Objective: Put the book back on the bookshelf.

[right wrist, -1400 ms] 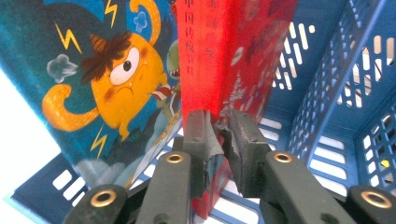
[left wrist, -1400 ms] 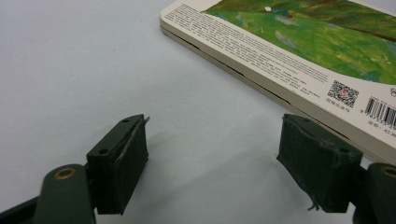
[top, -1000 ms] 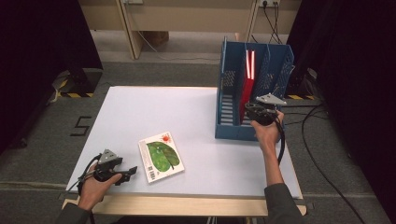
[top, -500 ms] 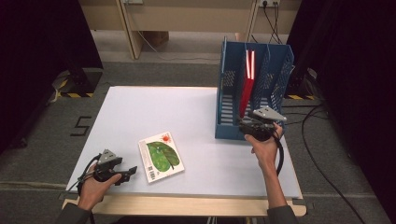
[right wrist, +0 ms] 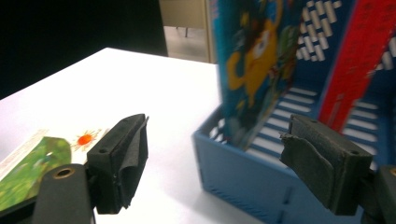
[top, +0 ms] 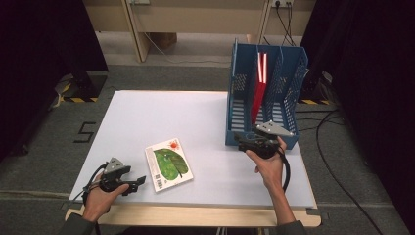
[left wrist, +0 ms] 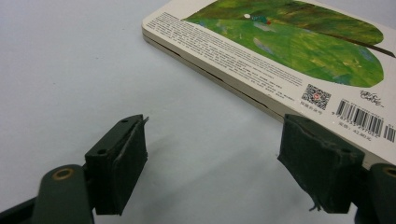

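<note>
The right claw (top: 241,142) is hovering just in front of the blue file rack (top: 288,73) at the desk's (top: 147,112) right edge. Its jaws have just been opening and are now standing wide apart with nothing between them. In the right gripper view, a colourful book (right wrist: 254,60) is standing in the rack's near compartment, leaning slightly, just beyond the open jaws. A red book (top: 258,85) is leaning tilted in the rack's middle compartment.

The left claw (top: 138,182) is resting low at the desk's near left corner, held by the left hand (top: 100,198). Its jaws are standing apart and are gripping nothing. A green-covered book (top: 169,163) is lying flat on the desk just beside this claw, back cover up. In the left gripper view, its barcode corner (left wrist: 369,119) is lying right behind 1 pad (left wrist: 320,161); contact cannot be determined.
</note>
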Available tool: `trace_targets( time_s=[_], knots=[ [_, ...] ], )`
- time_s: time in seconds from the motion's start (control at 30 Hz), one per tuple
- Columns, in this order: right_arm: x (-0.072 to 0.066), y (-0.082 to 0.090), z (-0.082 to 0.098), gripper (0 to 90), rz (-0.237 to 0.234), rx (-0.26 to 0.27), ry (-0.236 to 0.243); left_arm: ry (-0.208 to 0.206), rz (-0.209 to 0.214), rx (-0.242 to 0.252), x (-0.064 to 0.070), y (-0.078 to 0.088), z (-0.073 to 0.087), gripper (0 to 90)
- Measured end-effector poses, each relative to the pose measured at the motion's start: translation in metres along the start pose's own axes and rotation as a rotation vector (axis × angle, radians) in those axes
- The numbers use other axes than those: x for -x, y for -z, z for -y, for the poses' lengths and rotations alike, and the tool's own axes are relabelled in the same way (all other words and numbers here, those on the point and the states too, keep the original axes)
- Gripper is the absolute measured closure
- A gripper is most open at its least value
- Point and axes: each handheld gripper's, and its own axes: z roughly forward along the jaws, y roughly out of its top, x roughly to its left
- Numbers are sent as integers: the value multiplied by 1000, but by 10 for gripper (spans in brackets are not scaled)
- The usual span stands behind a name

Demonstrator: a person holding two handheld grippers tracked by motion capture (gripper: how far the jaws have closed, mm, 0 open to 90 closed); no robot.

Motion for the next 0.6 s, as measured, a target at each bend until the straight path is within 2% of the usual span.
trace_targets(
  time_s=[0.13,0.3,0.47,0.6],
  knots=[
    [-13,-6,6,228,-34,-27,16,3,18,-2,3,-1,0,203],
    [-31,-20,18,246,-121,-73,-16,20,59,4,7,-3,0,203],
    [-45,-32,27,261,-148,-144,0,25,99,-1,13,-5,-1,213],
    [-53,-37,31,267,-160,-161,18,21,119,-5,18,-7,-2,231]
  ],
)
